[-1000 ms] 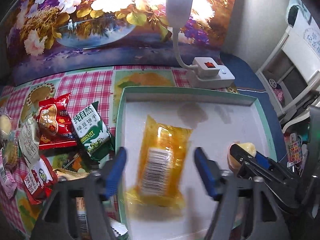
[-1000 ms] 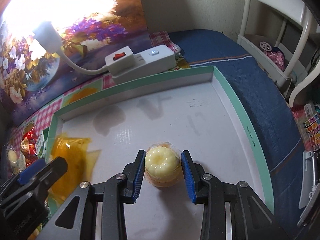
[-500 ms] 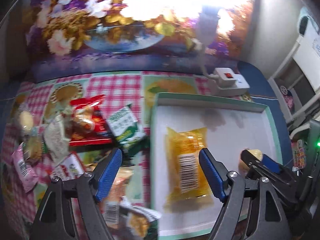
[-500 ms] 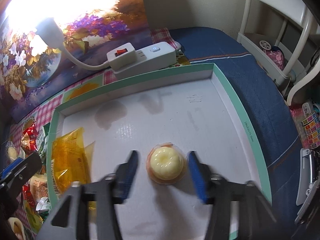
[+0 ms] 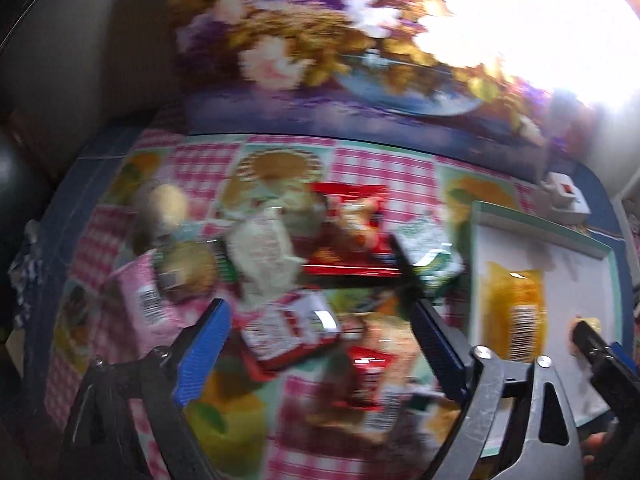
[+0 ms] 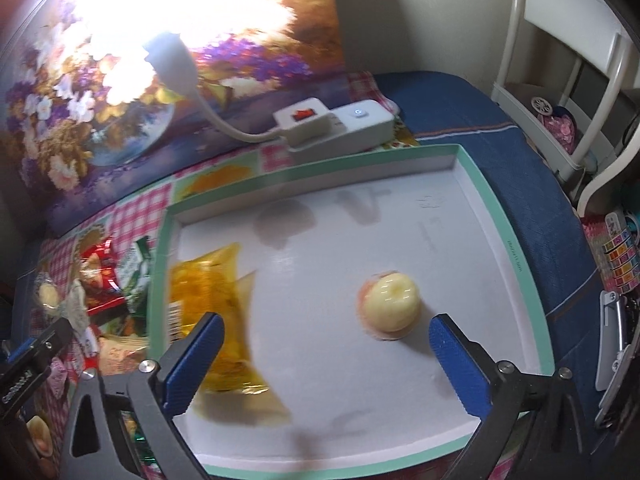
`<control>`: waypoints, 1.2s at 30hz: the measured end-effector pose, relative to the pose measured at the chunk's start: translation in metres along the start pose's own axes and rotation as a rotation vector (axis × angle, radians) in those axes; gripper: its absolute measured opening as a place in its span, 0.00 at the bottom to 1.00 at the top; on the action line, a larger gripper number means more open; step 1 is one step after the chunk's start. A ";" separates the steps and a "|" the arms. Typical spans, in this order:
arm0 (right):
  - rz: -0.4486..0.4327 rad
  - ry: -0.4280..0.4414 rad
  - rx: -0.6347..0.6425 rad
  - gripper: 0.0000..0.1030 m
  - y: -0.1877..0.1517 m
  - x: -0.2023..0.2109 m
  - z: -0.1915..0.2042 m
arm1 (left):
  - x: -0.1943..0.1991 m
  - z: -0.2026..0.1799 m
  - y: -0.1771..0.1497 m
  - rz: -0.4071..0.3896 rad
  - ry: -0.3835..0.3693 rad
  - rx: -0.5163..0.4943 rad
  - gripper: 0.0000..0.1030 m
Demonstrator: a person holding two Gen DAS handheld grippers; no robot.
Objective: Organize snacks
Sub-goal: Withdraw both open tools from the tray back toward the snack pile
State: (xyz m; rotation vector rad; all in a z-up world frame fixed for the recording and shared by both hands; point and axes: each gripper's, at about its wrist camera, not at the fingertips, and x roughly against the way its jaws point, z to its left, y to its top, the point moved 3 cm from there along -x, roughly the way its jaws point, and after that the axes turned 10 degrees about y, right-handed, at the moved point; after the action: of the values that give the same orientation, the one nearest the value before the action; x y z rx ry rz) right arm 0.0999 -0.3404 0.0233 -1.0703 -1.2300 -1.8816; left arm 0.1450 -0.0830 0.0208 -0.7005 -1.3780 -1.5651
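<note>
Opening over the snacks, both grippers hold nothing.
Left gripper (image 5: 320, 344) fingers spread above loose packets (image 5: 288, 332); right gripper (image 6: 326, 360) widens near the jelly cup (image 6: 390, 306) in the tray (image 6: 520, 264).

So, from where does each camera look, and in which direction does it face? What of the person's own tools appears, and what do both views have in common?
Left wrist: sits on the left tool, tilted down at the loose snack pile on the checked cloth; its jaws are opening with nothing gripped; the right tool's tip shows at the right edge.
Right wrist: sits on the right tool, tilted down into the tray; its jaws are opening, clear of the jelly cup; the left tool shows at the left edge.
Shared: tray, yellow packet, jelly cup, power strip.
</note>
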 end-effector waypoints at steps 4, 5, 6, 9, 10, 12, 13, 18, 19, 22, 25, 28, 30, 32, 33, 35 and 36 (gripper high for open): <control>-0.033 0.025 0.013 1.00 -0.005 0.007 0.021 | -0.006 0.033 -0.004 0.014 0.038 0.055 0.99; -0.040 0.027 0.019 1.00 -0.006 0.009 0.026 | -0.007 0.039 -0.005 0.019 0.044 0.065 0.99; -0.047 0.029 0.027 1.00 -0.007 0.010 0.031 | -0.009 0.047 -0.006 0.025 0.052 0.078 1.00; -0.067 0.039 0.052 1.00 -0.012 0.015 0.049 | -0.011 0.067 -0.011 0.039 0.081 0.104 0.99; -0.074 0.049 0.057 1.00 -0.013 0.017 0.055 | -0.011 0.074 -0.012 0.040 0.093 0.109 0.99; -0.088 0.068 0.059 1.00 -0.016 0.020 0.066 | -0.010 0.083 -0.015 0.041 0.111 0.114 0.99; -0.097 0.072 0.060 1.00 -0.017 0.021 0.069 | -0.010 0.088 -0.016 0.040 0.117 0.116 0.99; -0.128 0.091 0.069 1.00 -0.023 0.027 0.091 | -0.008 0.108 -0.019 0.039 0.129 0.134 0.99; -0.130 0.103 0.064 1.00 -0.026 0.028 0.095 | -0.008 0.112 -0.020 0.038 0.131 0.140 0.99; -0.140 0.142 0.062 1.00 -0.031 0.030 0.108 | -0.007 0.123 -0.021 0.038 0.128 0.159 0.99; -0.156 0.187 0.081 1.00 -0.036 0.032 0.124 | -0.008 0.132 -0.022 0.043 0.119 0.185 1.00; -0.172 0.221 0.111 1.00 -0.043 0.033 0.137 | -0.012 0.140 -0.025 0.058 0.122 0.203 0.99; -0.175 0.252 0.141 1.00 -0.047 0.033 0.143 | -0.015 0.145 -0.026 0.069 0.130 0.218 0.99; -0.172 0.272 0.167 1.00 -0.049 0.032 0.148 | -0.017 0.149 -0.027 0.077 0.133 0.231 0.99; -0.172 0.284 0.171 1.00 -0.051 0.032 0.149 | -0.017 0.150 -0.027 0.078 0.132 0.234 0.99; -0.186 0.292 0.158 1.00 -0.053 0.032 0.148 | -0.018 0.150 -0.027 0.077 0.133 0.233 1.00; -0.190 0.288 0.155 1.00 -0.054 0.032 0.147 | -0.018 0.149 -0.027 0.076 0.134 0.230 0.99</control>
State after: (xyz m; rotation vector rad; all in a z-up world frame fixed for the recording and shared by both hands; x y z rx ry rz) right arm 0.0814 -0.1868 0.0633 -0.5928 -1.3175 -1.9623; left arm 0.1063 0.0644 0.0254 -0.4934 -1.3871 -1.3434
